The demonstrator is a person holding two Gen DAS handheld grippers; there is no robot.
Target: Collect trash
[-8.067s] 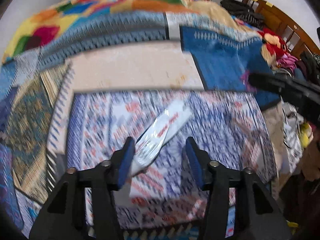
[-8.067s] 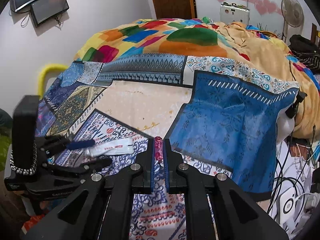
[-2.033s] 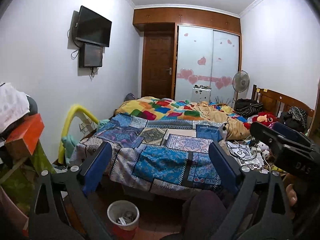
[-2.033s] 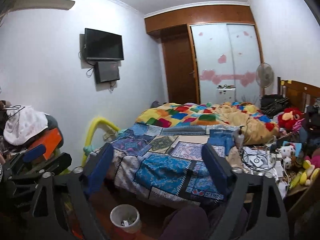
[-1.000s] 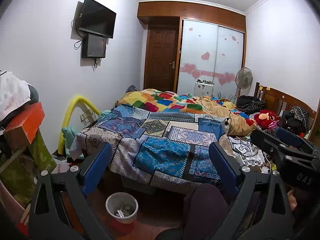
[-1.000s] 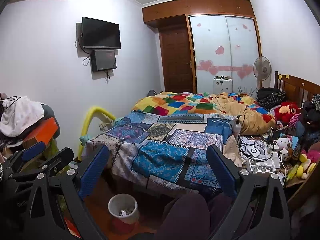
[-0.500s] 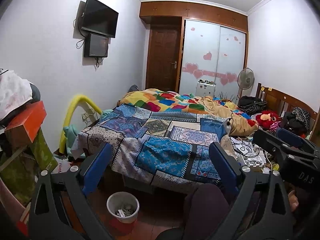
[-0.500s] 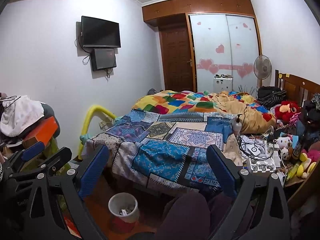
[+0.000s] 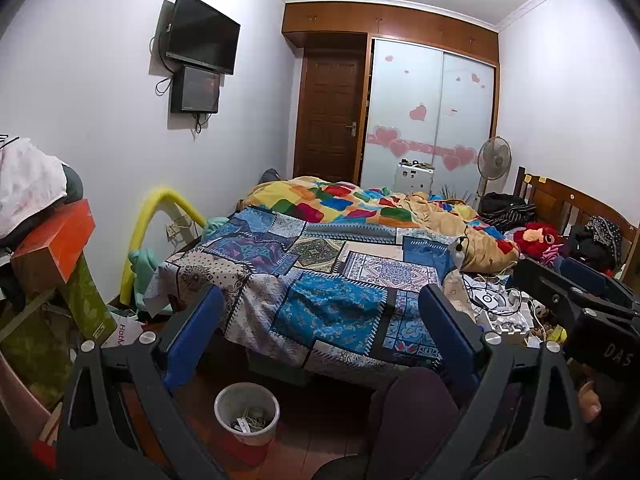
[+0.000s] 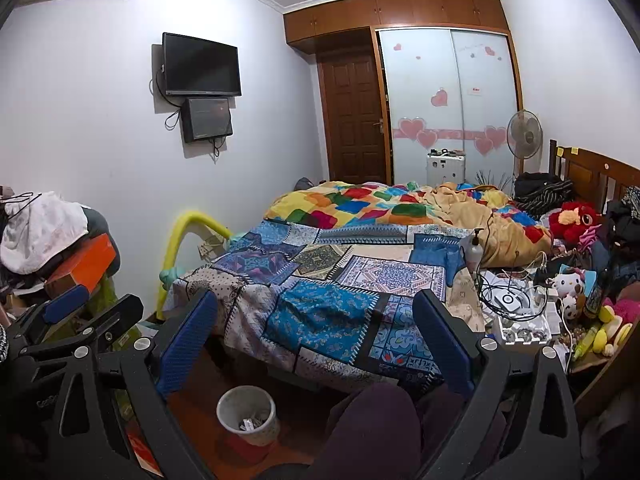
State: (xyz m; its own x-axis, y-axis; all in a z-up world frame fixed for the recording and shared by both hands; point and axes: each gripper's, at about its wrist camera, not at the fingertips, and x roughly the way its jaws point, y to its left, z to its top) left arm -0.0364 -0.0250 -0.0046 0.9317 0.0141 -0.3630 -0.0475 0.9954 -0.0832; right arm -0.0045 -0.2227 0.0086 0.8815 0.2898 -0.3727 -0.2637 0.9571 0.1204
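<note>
Both pairs of tongs stand wide and hold nothing — the left tongs (image 9: 320, 328) and the right tongs (image 10: 314, 330) are raised and aimed across the bed (image 9: 332, 276). The trash bin (image 9: 246, 407) stands on the floor in the lower middle of each frame, below and a little left of the midpoint between the blue pads, with scraps lying in it. No loose trash shows plainly on the bed — so which hand is nearer the next piece I cannot tell. By my reading, collecting is largely done.
</note>
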